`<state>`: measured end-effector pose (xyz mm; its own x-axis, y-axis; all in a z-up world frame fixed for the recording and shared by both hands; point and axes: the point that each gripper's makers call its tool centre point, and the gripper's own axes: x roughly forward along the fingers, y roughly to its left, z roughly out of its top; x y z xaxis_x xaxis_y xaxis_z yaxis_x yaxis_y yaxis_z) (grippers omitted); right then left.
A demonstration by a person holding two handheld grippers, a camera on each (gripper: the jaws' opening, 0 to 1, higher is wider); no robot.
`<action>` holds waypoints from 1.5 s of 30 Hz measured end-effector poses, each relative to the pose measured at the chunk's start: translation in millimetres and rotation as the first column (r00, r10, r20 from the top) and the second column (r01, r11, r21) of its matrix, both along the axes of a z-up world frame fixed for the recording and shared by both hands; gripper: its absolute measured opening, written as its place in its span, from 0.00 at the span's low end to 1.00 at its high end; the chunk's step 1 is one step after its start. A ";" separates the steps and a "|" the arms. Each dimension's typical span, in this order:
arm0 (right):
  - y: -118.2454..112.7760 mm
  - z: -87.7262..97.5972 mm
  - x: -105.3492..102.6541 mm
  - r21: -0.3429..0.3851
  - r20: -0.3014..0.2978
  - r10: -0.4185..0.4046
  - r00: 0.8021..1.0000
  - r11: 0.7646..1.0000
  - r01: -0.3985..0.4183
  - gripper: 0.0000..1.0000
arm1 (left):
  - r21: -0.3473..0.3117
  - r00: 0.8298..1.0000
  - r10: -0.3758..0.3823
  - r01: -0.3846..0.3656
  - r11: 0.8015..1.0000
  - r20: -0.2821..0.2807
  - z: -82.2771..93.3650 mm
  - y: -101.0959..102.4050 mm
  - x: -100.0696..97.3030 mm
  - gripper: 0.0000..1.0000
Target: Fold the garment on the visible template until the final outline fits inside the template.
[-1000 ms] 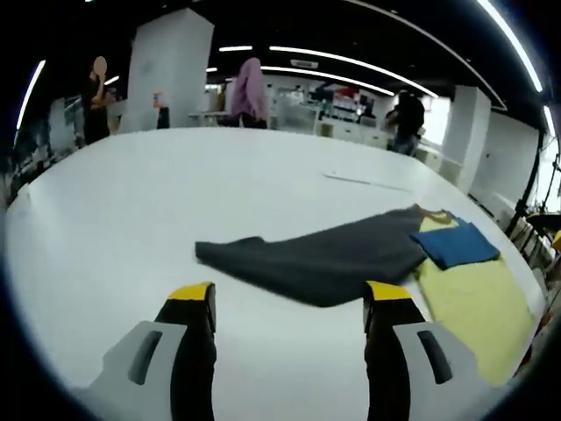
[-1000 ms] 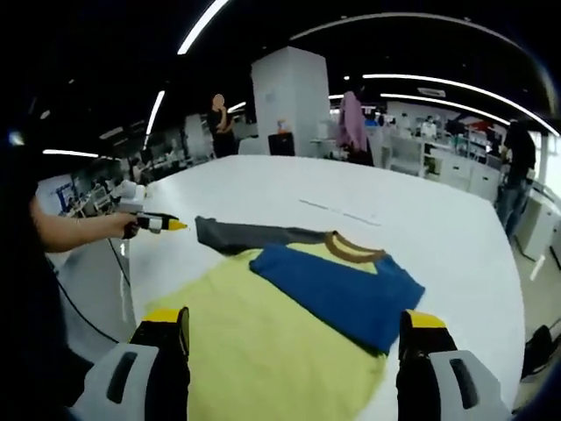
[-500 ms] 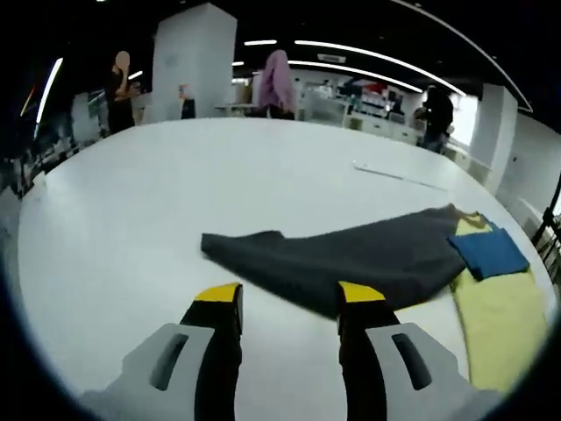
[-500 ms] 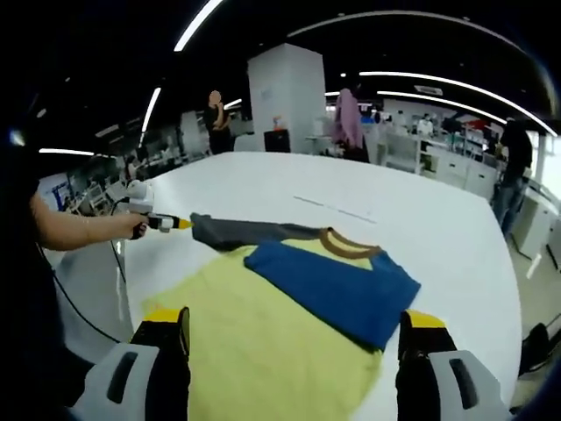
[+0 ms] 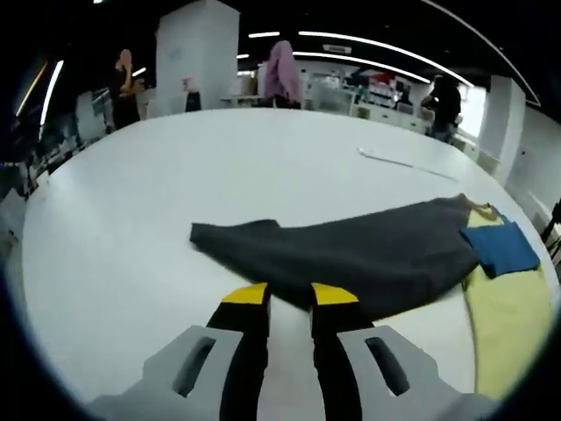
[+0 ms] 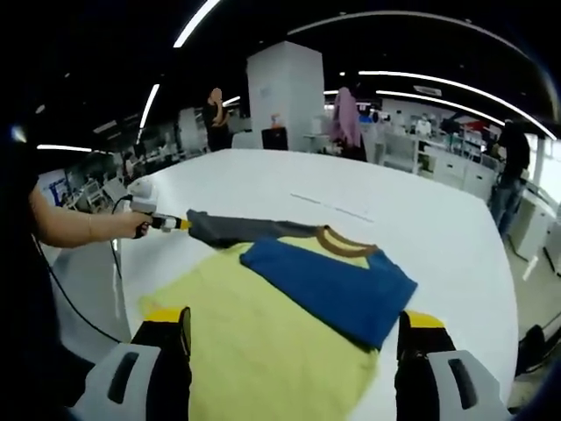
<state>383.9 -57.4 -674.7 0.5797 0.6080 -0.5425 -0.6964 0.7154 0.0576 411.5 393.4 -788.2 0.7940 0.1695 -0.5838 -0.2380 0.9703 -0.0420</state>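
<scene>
The left tool sits right at the near edge of the grey sleeve, its yellow-tipped jaws drawn almost together with only a thin slit between them; whether cloth is pinched in there I cannot tell, since the hem lies just at the tips. From the right gripper view the same tool comes in from the left, meeting the tip of that sleeve where it juts out beyond the shirt. The garment lies flat on the white surface: a yellow body, a brown collar at the far side of it, and a blue sleeve already folded across the body. The right tool hangs over the near hem of the yellow body, jaws spread wide, gripping nothing. My read: the step in hand is taking the grey sleeve to fold it over the body, mirroring the blue one. To do it well, catch only the sleeve's edge, lift low, and carry it straight across toward the collar so the fold line runs along the body's side without dragging the shirt. The free right tool could steady the yellow body. A faint line marks the surface beyond the collar.
</scene>
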 end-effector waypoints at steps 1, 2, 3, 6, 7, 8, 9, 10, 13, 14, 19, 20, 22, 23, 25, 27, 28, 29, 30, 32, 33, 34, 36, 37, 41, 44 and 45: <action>-0.4 0.2 0.3 -0.002 0.003 0.000 1.000 1.000 0.000 0.97 | 0.000 1.000 0.005 -0.005 1.000 -0.015 -2.5 -0.3 -1.7 0.10; -0.6 0.1 0.1 -0.004 0.004 0.000 1.000 1.000 0.000 0.97 | -0.005 1.000 0.015 -0.015 1.000 -0.023 -4.5 -0.1 -3.2 0.10; -0.8 0.1 0.1 -0.003 0.003 -0.001 1.000 1.000 0.001 0.97 | -0.027 0.999 0.041 -0.041 0.999 0.004 -2.9 0.5 -0.7 0.09; -1.1 -0.2 -0.2 -0.004 0.003 -0.001 1.000 1.000 0.001 0.97 | -0.025 0.999 0.052 -0.052 0.998 -0.008 -3.3 2.6 -2.1 0.07; -1.0 -0.3 -0.3 -0.005 0.004 0.000 1.000 1.000 0.000 0.97 | -0.025 0.999 0.052 -0.052 0.998 -0.009 -3.4 2.6 -1.4 0.07; -0.9 -0.2 -0.4 -0.005 0.005 0.000 1.000 1.000 0.000 0.97 | -0.025 0.999 0.051 -0.051 0.998 -0.011 -3.3 2.6 -1.1 0.07; -0.5 0.4 -0.4 -0.006 0.010 0.002 1.000 1.000 -0.002 0.97 | -0.026 0.999 0.052 -0.053 0.998 -0.014 -3.5 2.9 -0.8 0.07; -0.2 0.8 -0.5 -0.005 0.012 0.003 1.000 1.000 -0.003 0.97 | -0.026 0.999 0.052 -0.053 0.998 -0.016 -3.4 3.1 -0.5 0.06; 0.7 2.0 -0.6 -0.001 0.016 0.004 1.000 1.000 -0.004 0.97 | -0.046 0.998 0.065 -0.066 0.997 -0.017 -3.8 3.5 0.5 0.03; 0.8 2.3 -0.6 0.000 0.017 0.004 1.000 1.000 -0.004 0.97 | -0.057 0.998 0.067 -0.068 0.996 -0.014 -3.7 3.2 1.4 0.01; -1.1 2.0 -0.6 0.000 0.017 -0.005 1.000 1.000 0.005 0.97 | -0.067 0.997 0.070 -0.071 0.995 -0.015 -2.3 2.4 2.2 0.00; -1.8 2.5 -0.7 0.000 0.020 -0.007 1.000 1.000 0.007 0.97 | -0.073 0.997 0.073 -0.073 0.995 -0.006 -0.7 2.5 2.2 0.00; -2.9 3.0 -0.9 0.000 0.022 -0.010 1.000 1.000 0.010 0.97 | -0.082 0.997 0.075 -0.074 0.994 0.011 3.6 2.8 2.4 0.00; -3.6 3.4 -1.0 0.002 0.022 -0.012 1.000 1.000 0.012 0.97 | -0.088 0.997 0.076 -0.074 0.993 0.014 6.0 2.1 2.5 0.00; -4.6 3.5 -1.0 0.000 0.023 -0.015 1.000 1.000 0.015 0.97 | -0.101 0.997 0.073 -0.070 0.992 0.025 12.9 -0.3 3.0 0.00; -5.2 3.8 -1.1 -0.002 0.025 -0.015 1.000 1.000 0.016 0.97 | -0.101 0.997 0.066 -0.061 0.993 0.050 21.3 -1.6 5.5 0.00; -5.2 4.0 -1.1 -0.001 0.025 -0.017 1.000 1.000 0.017 0.97 | -0.100 0.996 0.063 -0.056 0.993 0.059 24.7 -2.4 6.8 0.00; -4.9 4.3 -1.0 0.003 0.026 -0.019 0.999 1.000 0.019 0.97 | -0.097 0.996 0.056 -0.049 0.994 0.070 29.7 -3.4 8.7 0.00; -4.7 4.4 -1.1 0.003 0.027 -0.019 0.999 1.000 0.019 0.97 | -0.096 0.996 0.050 -0.043 0.994 0.079 33.5 -4.5 10.3 0.00; -4.1 4.6 -1.2 0.005 0.028 -0.019 0.999 1.000 0.019 0.97 | -0.096 0.994 0.038 -0.029 0.995 0.099 42.7 -7.7 14.2 0.00; -3.8 4.4 -1.4 0.005 0.027 -0.019 0.999 1.000 0.018 0.97 | -0.099 0.994 0.034 -0.023 0.995 0.106 47.6 -10.0 16.1 0.00; -3.5 4.4 -1.7 0.003 0.029 -0.018 0.999 1.000 0.018 0.97 | -0.099 0.992 0.028 -0.016 0.995 0.121 52.2 -11.8 18.3 0.00; -3.6 4.4 -1.6 -0.001 0.033 -0.020 0.999 1.000 0.020 0.98 | -0.094 0.989 0.023 -0.010 0.996 0.145 60.7 -14.8 21.7 0.00; -3.7 4.5 -1.5 -0.001 0.035 -0.021 0.999 1.000 0.021 0.98 | -0.077 0.988 0.015 -0.003 0.997 0.156 66.4 -16.4 24.1 0.00; -2.8 5.7 -2.2 0.006 0.038 -0.022 0.999 1.000 0.021 0.98 | -0.083 0.983 -0.006 0.022 0.996 0.185 80.9 -27.1 31.2 0.00; -2.7 6.2 -3.3 0.010 0.038 -0.020 0.999 1.000 0.020 0.99 | -0.076 0.979 -0.028 0.044 0.996 0.204 89.6 -34.6 35.6 0.00; -2.8 6.3 -3.6 0.011 0.038 -0.020 0.999 1.000 0.020 0.99 | -0.078 0.977 -0.031 0.048 0.996 0.209 91.7 -36.7 36.8 0.00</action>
<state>380.3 -60.2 -668.4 0.6120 0.6014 -0.5135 -0.6836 0.7288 0.0389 448.3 356.7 -696.6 0.9044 0.0937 -0.4164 -0.1770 0.9701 -0.1661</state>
